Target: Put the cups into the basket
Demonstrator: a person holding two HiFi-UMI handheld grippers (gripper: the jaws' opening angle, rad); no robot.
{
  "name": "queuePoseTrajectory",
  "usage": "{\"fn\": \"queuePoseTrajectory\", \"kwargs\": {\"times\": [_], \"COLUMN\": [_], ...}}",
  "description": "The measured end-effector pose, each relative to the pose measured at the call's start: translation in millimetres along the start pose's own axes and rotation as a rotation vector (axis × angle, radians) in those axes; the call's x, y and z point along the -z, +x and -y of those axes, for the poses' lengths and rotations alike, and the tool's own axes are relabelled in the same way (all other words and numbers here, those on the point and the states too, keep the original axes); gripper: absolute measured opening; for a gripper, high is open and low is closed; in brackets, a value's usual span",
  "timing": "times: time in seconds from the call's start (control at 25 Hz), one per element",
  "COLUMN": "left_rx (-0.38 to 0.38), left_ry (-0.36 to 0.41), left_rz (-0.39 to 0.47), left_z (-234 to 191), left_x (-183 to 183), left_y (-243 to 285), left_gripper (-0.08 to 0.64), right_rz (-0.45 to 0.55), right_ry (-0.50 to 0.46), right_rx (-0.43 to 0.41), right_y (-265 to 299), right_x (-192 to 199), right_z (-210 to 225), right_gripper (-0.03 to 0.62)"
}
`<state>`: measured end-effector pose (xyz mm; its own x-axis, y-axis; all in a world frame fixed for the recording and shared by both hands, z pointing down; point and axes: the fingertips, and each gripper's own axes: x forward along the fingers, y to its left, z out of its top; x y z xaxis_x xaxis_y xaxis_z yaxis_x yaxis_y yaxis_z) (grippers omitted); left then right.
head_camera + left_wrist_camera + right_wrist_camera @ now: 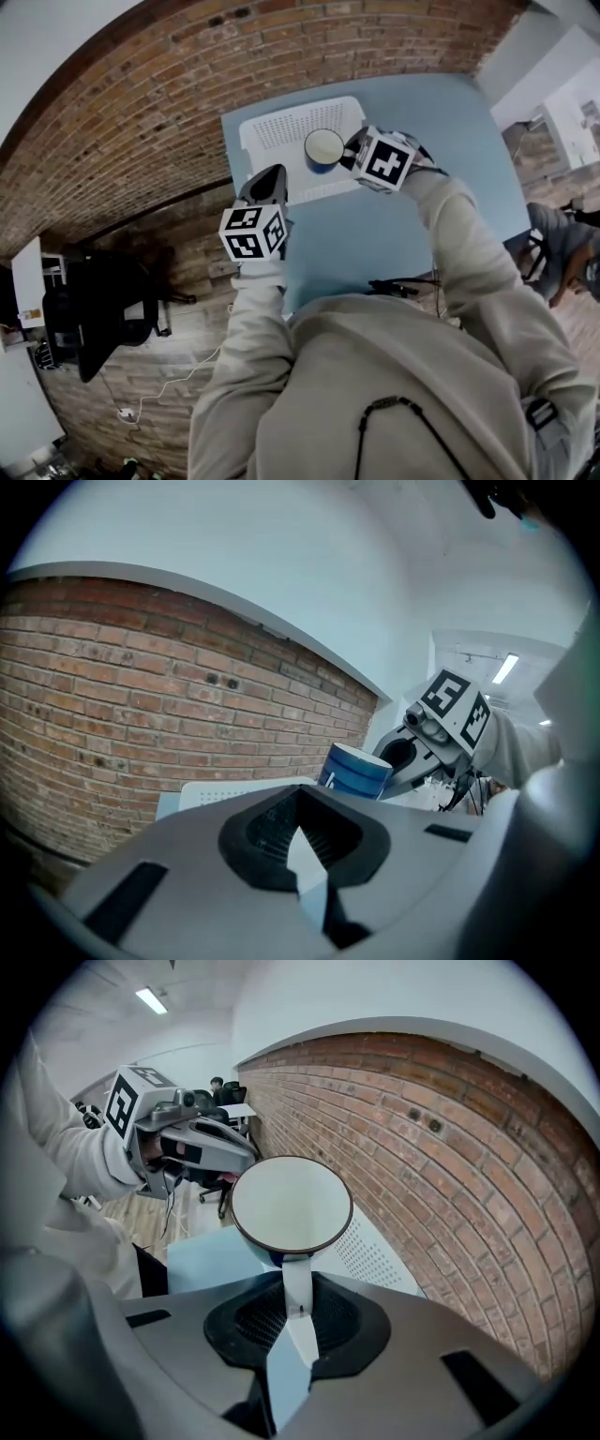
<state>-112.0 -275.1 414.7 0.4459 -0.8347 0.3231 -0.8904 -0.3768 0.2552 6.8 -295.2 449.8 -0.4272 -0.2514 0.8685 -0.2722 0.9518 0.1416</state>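
Sleeves of a pale hoodie reach forward to both tools. Closest to the person is the left gripper [267,185], which hangs over the near left edge of the blue bench [450,141], just beside the near corner of the basket [272,131]. Its jaws are drawn together, and I make out nothing between them.

Further out, the right gripper [296,1312] points steeply down. Its jaws are pinched on the white handle [297,1283] of the cup [291,1206], which is blue outside and white inside, with a dark rim. The cup rides just ahead of the jaws, mouth up and a little tipped, with the handle running back along the gripper's own line.

From the head view, the cup sits over the right half of the white perforated basket. The left gripper view shows it raised clear of the rim rather than resting inside. The basket therefore lies below the cup, not off to a side, and the coming move looks like a plain lowering by the right hand. The left gripper is close enough to steady the basket if needed.

Beyond the basket stands the brick wall [141,112].
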Motion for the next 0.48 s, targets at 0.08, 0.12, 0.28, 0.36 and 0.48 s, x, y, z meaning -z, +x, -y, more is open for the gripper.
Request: {"fn": "queuePoseTrajectory", "kwargs": {"times": [0.08,0.12,0.28,0.36,0.48], "left_rx": [0.001,0.002,0.016,0.030,0.054], "left_ry": [0.013,0.011,-0.006,-0.015,-0.031], "left_rz": [-0.009,-0.007,0.006,0.000,-0.022], "left_z": [-1.6,-2.5,-2.8,-2.7,-4.4], "left_x": [0.4,-0.6,-6.2,-6.1,-0.5], "left_y": [4.0,5.7,11.2,15.5,23.9], "left_gripper": [-0.009,-0.009,-0.009,-0.008,-0.006], "right_rz": [-0.004,-0.006,-0.023,-0.033,-0.044], "right_ry": [-0.003,-0.004,-0.004,-0.006,-0.008], "right_rx": [0.000,-0.001,-0.002,-0.009,-0.025], "right_y": [1.6,2.2,6.2,11.1,22.5], "right_x": [-2.3,-3.1,-1.7,-0.7,-1.1], "right_z": [2.1,3.4,10.0,12.6,15.0], "right_gripper": [0.057,0.057,0.057,0.057,0.057]}}
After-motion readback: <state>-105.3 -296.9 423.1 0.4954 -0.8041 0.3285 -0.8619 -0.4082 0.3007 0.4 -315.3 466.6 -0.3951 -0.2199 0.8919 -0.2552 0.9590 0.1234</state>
